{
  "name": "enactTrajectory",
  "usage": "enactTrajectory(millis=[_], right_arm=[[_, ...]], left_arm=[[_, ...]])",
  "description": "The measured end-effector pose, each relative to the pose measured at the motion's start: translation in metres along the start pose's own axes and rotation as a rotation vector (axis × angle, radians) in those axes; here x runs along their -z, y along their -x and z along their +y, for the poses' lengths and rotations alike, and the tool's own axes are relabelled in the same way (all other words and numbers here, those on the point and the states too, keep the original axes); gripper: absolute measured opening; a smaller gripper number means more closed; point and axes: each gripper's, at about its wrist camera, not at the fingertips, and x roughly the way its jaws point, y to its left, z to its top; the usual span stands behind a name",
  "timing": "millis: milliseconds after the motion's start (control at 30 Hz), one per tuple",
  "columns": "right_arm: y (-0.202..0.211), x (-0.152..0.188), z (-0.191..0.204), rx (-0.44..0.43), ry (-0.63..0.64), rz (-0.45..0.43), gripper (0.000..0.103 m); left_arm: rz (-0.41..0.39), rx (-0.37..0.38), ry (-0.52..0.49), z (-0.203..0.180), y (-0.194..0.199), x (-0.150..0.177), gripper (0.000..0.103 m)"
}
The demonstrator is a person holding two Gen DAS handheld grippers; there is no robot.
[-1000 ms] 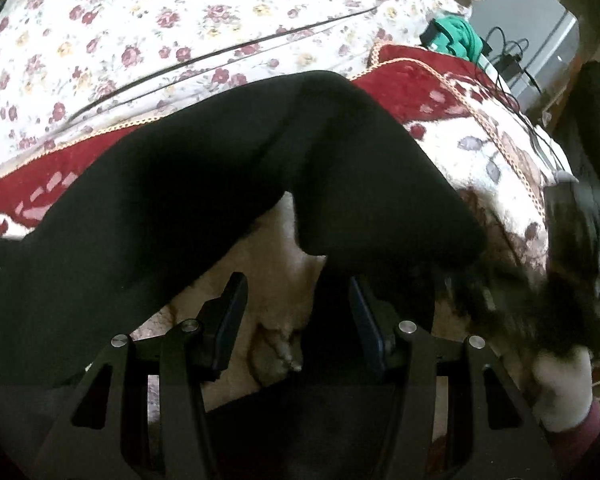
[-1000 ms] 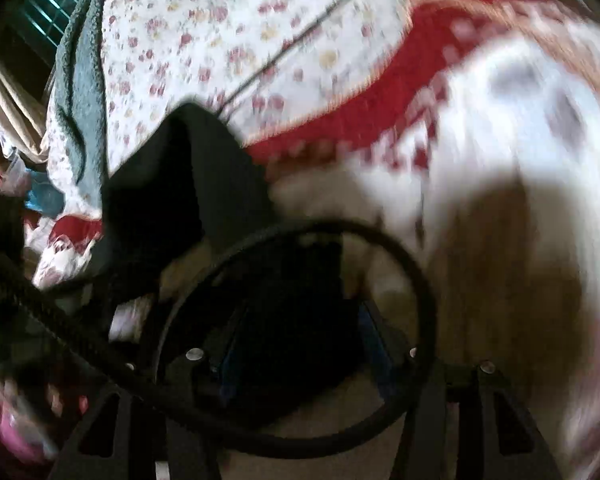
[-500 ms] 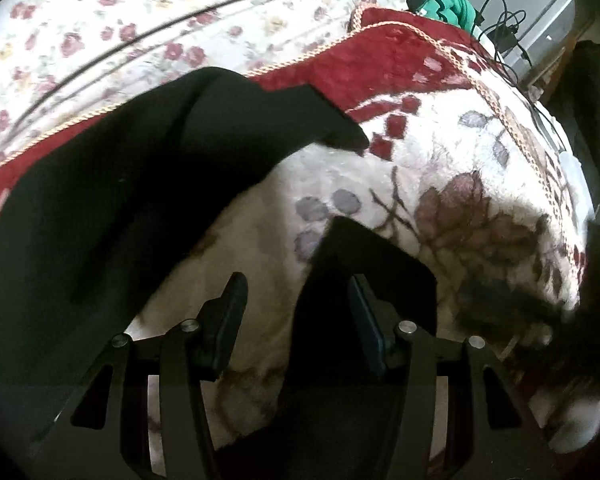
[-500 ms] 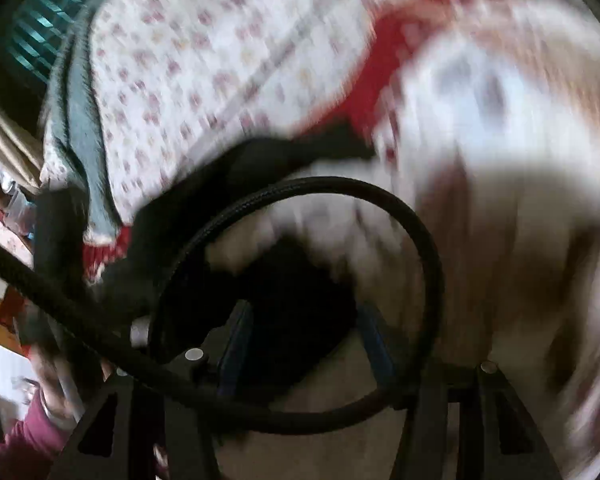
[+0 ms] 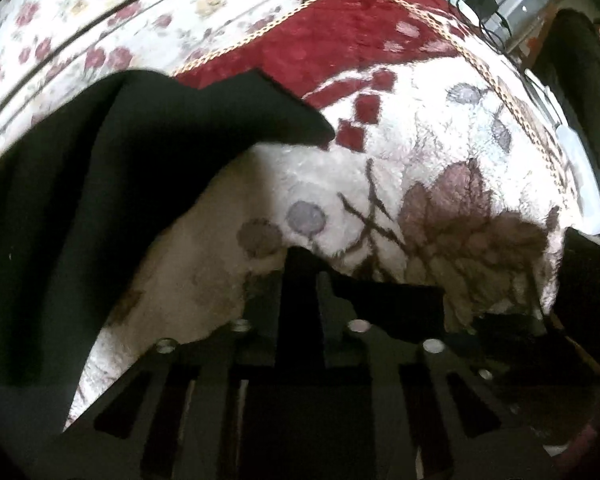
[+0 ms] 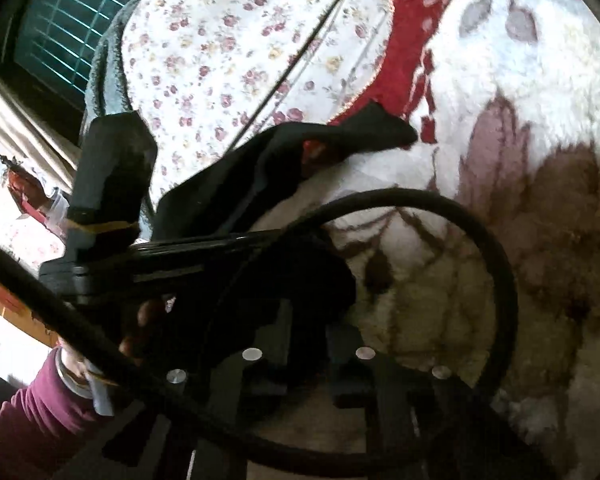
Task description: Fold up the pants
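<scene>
Black pants (image 5: 100,200) run lengthwise from lower left to a corner pointing upper right on blanket (image 5: 440,160). Left gripper (image 5: 300,280) and right gripper (image 6: 306,320) jaws closing, each pinching pants fabric.

Dim foreground in shadow, brighter far side, perhaps daylight, fisheye-warped edges, slight blur

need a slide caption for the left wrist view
Left gripper closing on an edge of the black pants, which lie across a cream and red floral blanket.
</scene>
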Motion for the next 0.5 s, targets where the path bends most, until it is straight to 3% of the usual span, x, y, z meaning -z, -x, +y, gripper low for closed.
enactTrajectory(millis=[33, 133, 267, 500], right_arm=[[0.008, 0.0, 0.002, -0.003, 0.005, -0.015, 0.01], [0.034, -0.002, 0.011, -0.001, 0.041, -0.068, 0.006], [0.07, -0.002, 0.017, -0.023, 0.084, -0.149, 0.006], [0.102, 0.019, 0.023, 0.051, 0.122, -0.151, 0.006]], left_arm=[[-0.003, -0.008, -0.004, -0.004, 0.001, -0.001, 0.004], [-0.02, 0.094, -0.015, -0.018, 0.011, -0.002, 0.004], [-0.071, 0.15, -0.041, -0.045, 0.028, -0.002, 0.004], [-0.074, 0.202, -0.101, -0.085, 0.035, 0.0, 0.004]])
